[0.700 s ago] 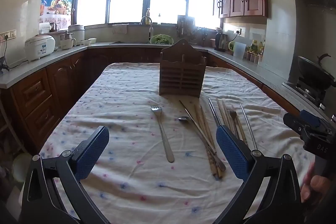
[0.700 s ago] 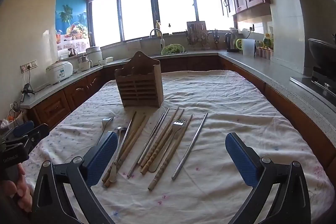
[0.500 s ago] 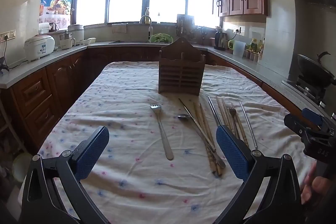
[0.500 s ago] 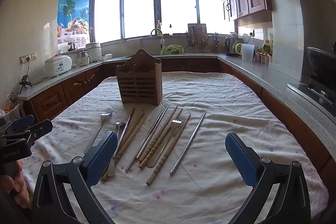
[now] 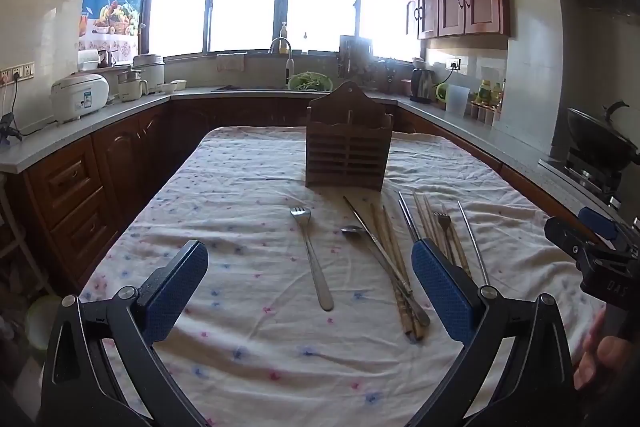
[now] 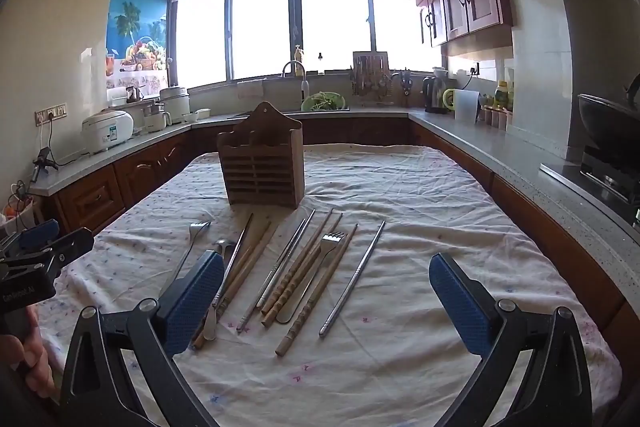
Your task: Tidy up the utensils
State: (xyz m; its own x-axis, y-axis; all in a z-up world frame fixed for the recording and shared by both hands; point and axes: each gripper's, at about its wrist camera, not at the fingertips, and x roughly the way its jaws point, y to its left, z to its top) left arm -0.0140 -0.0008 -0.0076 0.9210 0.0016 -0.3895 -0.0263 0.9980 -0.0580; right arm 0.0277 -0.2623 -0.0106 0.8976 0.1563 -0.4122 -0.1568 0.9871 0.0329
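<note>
Right wrist: wooden holder (image 6: 262,163) upright, utensils (image 6: 296,267) on cloth before it.

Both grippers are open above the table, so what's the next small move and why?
Probably lower the open right gripper onto the lone steel chopstick: it lies apart from the others, between the fingers, and the slatted wooden holder stands empty behind.
</note>
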